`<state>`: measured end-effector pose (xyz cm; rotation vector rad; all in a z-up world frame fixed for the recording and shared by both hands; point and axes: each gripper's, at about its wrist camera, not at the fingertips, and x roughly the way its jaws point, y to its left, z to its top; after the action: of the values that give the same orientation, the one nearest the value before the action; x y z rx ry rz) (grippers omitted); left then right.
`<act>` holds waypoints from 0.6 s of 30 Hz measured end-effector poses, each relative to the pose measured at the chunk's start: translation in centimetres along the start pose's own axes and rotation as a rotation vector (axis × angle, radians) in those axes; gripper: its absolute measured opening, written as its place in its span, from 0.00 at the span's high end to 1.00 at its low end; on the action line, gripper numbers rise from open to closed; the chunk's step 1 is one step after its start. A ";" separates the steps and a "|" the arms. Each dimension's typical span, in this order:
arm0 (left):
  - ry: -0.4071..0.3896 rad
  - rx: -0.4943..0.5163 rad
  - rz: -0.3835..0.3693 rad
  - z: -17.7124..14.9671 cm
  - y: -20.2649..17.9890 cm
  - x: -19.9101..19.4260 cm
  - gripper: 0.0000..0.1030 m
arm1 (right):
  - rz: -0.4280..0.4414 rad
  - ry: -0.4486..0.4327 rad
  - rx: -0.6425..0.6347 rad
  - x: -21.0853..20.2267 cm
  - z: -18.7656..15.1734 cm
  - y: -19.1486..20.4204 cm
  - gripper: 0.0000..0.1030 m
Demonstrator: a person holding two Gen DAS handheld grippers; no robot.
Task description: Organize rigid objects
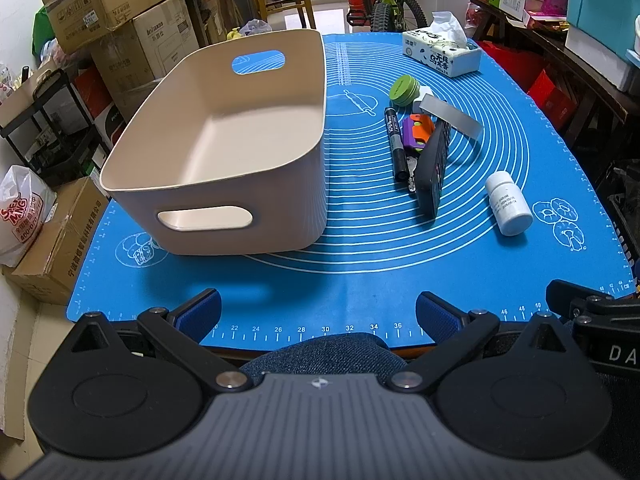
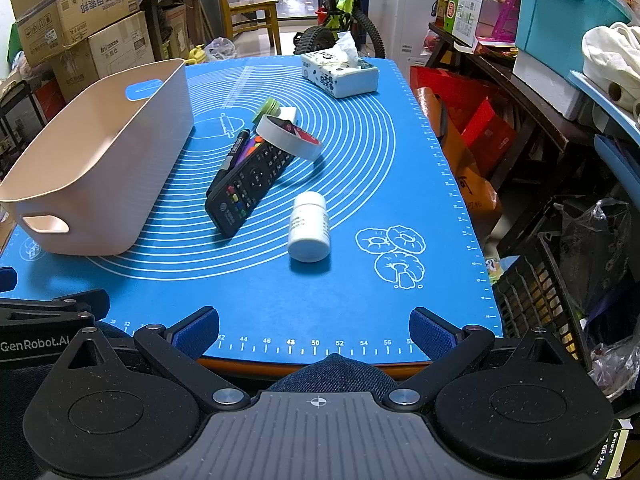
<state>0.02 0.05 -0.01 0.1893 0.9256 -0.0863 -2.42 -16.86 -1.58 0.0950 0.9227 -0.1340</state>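
Note:
An empty beige bin (image 1: 224,152) (image 2: 96,160) stands on the left of the blue mat (image 1: 360,280) (image 2: 280,288). To its right lies a pile: a black remote (image 2: 250,184) (image 1: 432,168), a black marker (image 1: 396,144) (image 2: 238,148), a purple and orange toy (image 1: 418,132), a white tape ring (image 2: 290,142) (image 1: 452,118) and a green round tin (image 1: 404,90) (image 2: 269,107). A white pill bottle (image 2: 309,227) (image 1: 508,204) lies on its side nearer me. My left gripper (image 1: 318,314) and right gripper (image 2: 314,330) both hover open at the mat's near edge, holding nothing.
A tissue pack (image 2: 340,72) (image 1: 442,52) sits at the mat's far end. Cardboard boxes (image 1: 108,12) are stacked left of the table, cluttered shelves (image 2: 560,60) and a black crate (image 2: 540,292) right of it. A chair and bicycle stand behind. A person's denim knee (image 2: 332,372) is below the edge.

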 end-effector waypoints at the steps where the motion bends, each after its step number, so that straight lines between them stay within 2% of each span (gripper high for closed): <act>1: 0.000 0.000 0.000 0.0 0.0 0.0 0.01 | 0.000 0.000 0.000 0.0 0.0 0.0 0.02; 18: 0.000 0.003 0.004 -0.2 0.0 -0.2 0.01 | 0.002 0.001 0.002 -0.2 0.2 -0.5 0.02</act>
<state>-0.23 0.05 0.06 0.1943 0.9247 -0.0837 -2.45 -17.42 -1.28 0.0981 0.9233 -0.1328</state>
